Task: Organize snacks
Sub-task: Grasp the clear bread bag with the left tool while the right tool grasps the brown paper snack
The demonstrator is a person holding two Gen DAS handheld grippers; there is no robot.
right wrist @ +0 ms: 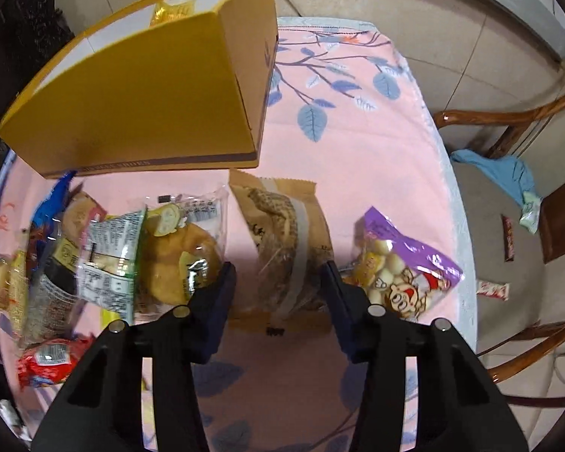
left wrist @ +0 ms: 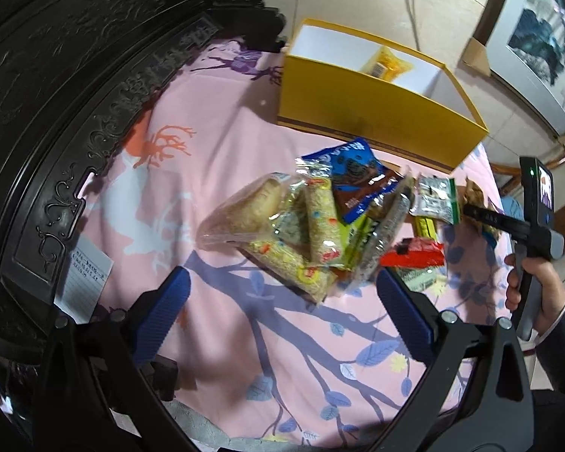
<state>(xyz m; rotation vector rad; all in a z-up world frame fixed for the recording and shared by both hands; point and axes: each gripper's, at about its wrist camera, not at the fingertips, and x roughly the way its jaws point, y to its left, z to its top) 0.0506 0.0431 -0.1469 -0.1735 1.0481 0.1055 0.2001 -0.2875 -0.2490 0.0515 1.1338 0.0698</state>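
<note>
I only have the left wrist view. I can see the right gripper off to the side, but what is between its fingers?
Observer: A brown-paper pastry packet lies between the right gripper's fingers; it looks unsqueezed.
Operator: Anything further right of it?
Observer: A purple bag of white balls, near the table edge.
Operator: Any snacks off the table?
Observer: Yes, a red-and-white candy and a dark bar on the chair seat.

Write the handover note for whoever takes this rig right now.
Left gripper: open, empty, above the pink tablecloth.
Right gripper: jaws either side of the brown paper-wrapped pastry pack; contact unclear.
Yellow cardboard box: open, holds one yellow packet.
Left: the snack pile beside the box and the purple bag of white balls are not yet boxed.
</note>
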